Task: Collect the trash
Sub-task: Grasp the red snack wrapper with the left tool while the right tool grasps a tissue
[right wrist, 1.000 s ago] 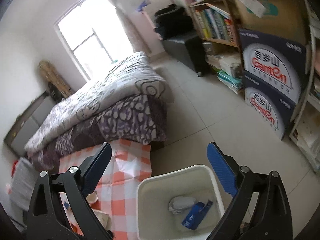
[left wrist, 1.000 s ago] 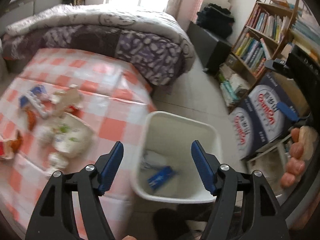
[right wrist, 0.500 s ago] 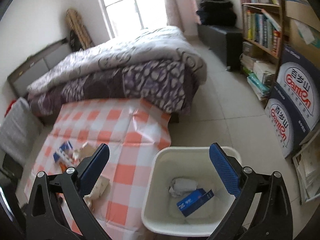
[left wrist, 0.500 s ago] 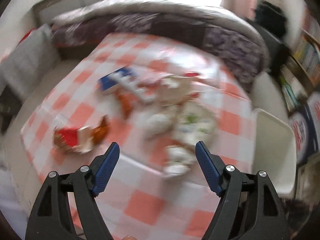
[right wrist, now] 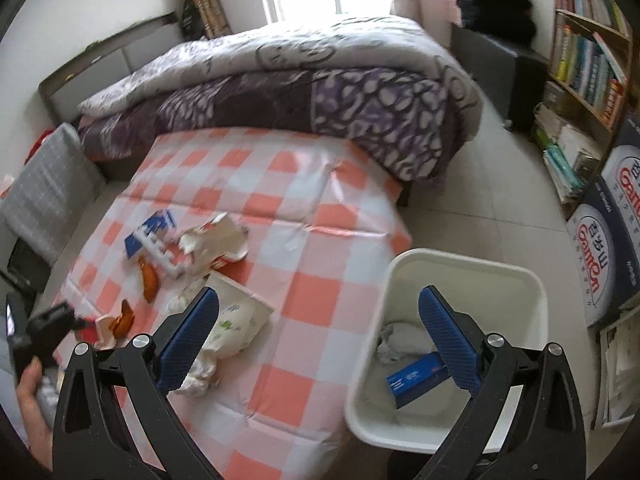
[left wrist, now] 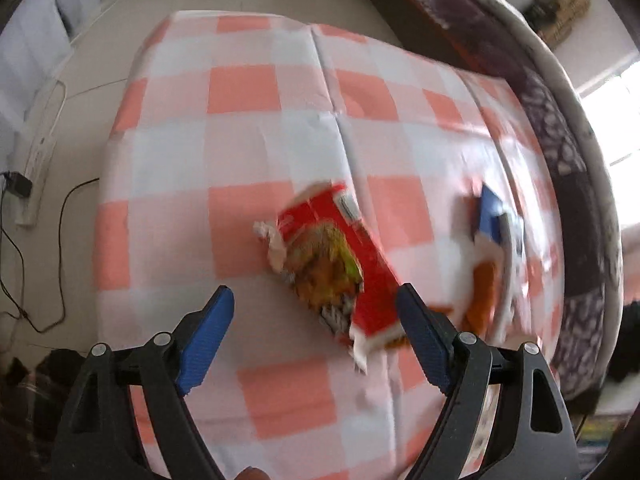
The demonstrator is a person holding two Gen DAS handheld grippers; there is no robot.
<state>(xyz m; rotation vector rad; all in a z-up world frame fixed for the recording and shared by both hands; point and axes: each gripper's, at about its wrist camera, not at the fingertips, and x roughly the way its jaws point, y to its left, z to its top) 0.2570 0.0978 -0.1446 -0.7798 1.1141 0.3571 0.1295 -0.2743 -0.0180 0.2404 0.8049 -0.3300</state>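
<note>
My left gripper [left wrist: 316, 312] is open and empty, low over the checked tablecloth [left wrist: 248, 128], just short of a crushed red carton [left wrist: 340, 260]. A blue and white box [left wrist: 494, 220] and an orange wrapper [left wrist: 482, 296] lie to its right. My right gripper [right wrist: 318, 316] is open and empty, held high between the table and the white bin [right wrist: 460, 276]. The bin holds a blue box [right wrist: 416, 376] and crumpled white paper [right wrist: 396, 340]. In the right wrist view the left gripper [right wrist: 48, 320] shows at the left edge by the red carton [right wrist: 94, 330].
On the table [right wrist: 320, 216] lie a white bag [right wrist: 232, 320], torn white packaging [right wrist: 216, 240], a blue and white box [right wrist: 150, 232] and orange wrappers [right wrist: 149, 280]. A bed [right wrist: 280, 80] stands behind, a bookshelf [right wrist: 584, 60] and printed cartons [right wrist: 600, 248] on the right.
My left gripper swung from the bin across the table to the red carton and dropped close to it. My right gripper turned left and tilted down, bringing the table into view.
</note>
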